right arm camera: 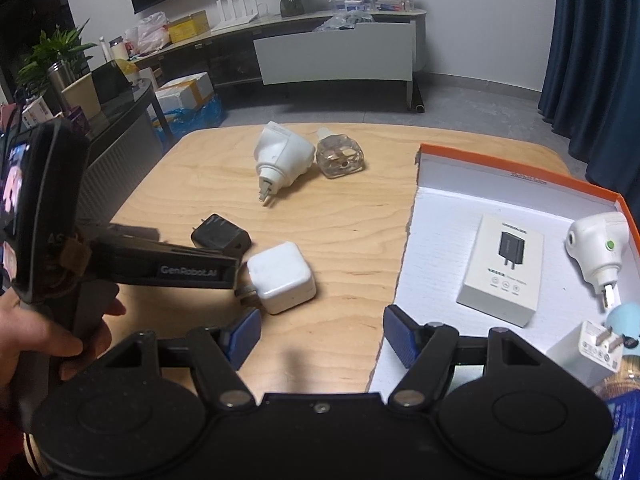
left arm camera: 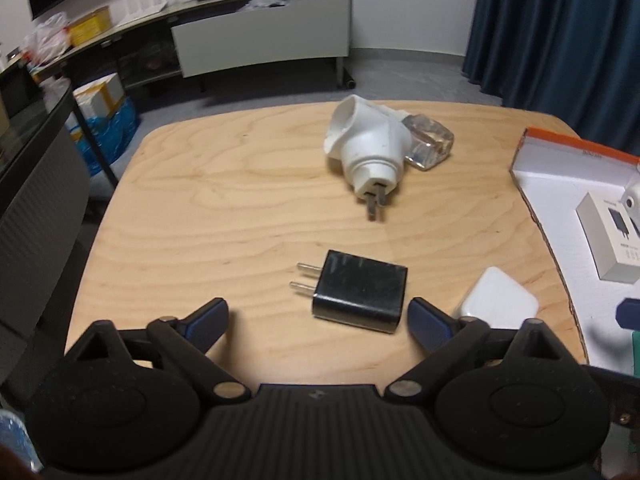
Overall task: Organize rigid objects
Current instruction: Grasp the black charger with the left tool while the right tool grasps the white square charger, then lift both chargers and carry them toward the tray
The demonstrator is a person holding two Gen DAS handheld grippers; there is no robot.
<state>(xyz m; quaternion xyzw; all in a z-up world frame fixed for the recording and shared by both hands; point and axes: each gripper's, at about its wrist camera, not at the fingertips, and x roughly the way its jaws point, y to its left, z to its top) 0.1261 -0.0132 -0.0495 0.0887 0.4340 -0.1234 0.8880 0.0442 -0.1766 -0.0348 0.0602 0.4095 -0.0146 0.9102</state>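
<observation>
The black charger [left arm camera: 360,297] lies flat on the wooden counter [left arm camera: 224,208], just in front of the left hand-held gripper [left arm camera: 318,318], whose blue-padded fingers stand spread wide with nothing between them; the charger's body sits just ahead of the gap, nearer one pad than the other, and no pad touches it. Taking the charger as the landmark, a white cube adapter [left arm camera: 498,300] rests just beside it on the side away from its two prongs, which point the opposite way. Beyond it, farther from the gripper, lie a white plug-in device [left arm camera: 366,148] and a clear glass bottle [left arm camera: 430,146] touching each other, and past the white adapter sits the orange-rimmed box [right arm camera: 520,180] that already holds a boxed charger [right arm camera: 504,264] and other plugs. The right hand-held gripper [right arm camera: 320,338] is also spread and empty, hovering over the counter beside the box edge. The charger looks like a small, hard plastic block: probably light, stiff, not fragile, with smooth, slightly glossy faces that could slip under a weak pinch. The soundest hold is likely across its two broad parallel flanks, mid-body, keeping the pads off the metal prongs, which are thin and would let it pivot. Because it lies low on the counter, the fingers would need to come down close to the surface on both sides before closing.
</observation>
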